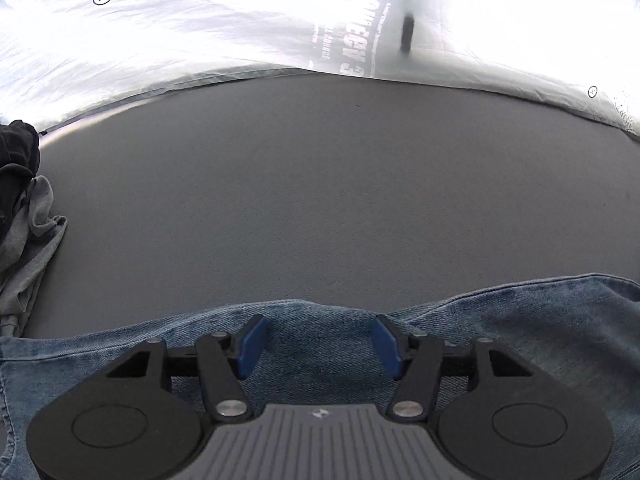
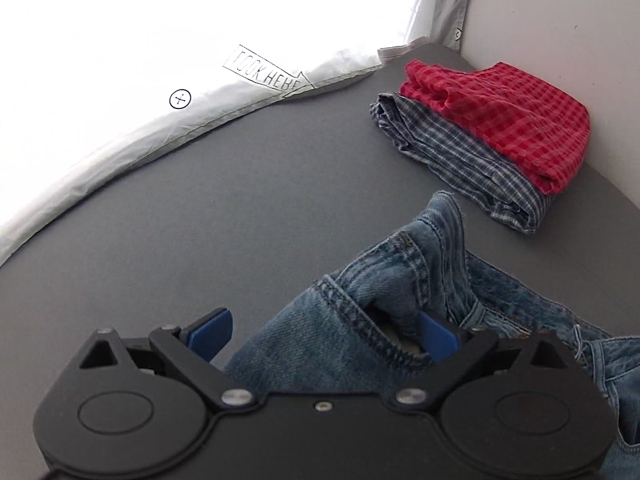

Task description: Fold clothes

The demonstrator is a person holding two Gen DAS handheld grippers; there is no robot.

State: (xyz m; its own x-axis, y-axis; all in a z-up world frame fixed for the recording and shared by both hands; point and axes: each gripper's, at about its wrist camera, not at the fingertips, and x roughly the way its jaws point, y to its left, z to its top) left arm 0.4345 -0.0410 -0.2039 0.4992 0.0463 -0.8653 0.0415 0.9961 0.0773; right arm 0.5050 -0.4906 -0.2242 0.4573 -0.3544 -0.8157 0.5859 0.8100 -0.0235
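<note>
You are looking at one pair of blue jeans [image 2: 360,332], spreading across both views. You are seeing two folded shirts stacked on the right: one red checked shirt [image 2: 508,120] lying on one blue plaid shirt [image 2: 460,152]. At the left edge two crumpled garments are lying: one black garment [image 1: 16,168] and one grey garment [image 1: 32,248]. One white printed sheet [image 1: 200,40] is bordering the grey surface.

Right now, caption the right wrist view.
Open right gripper over blue jeans; folded red and plaid shirts stacked beyond.
</note>
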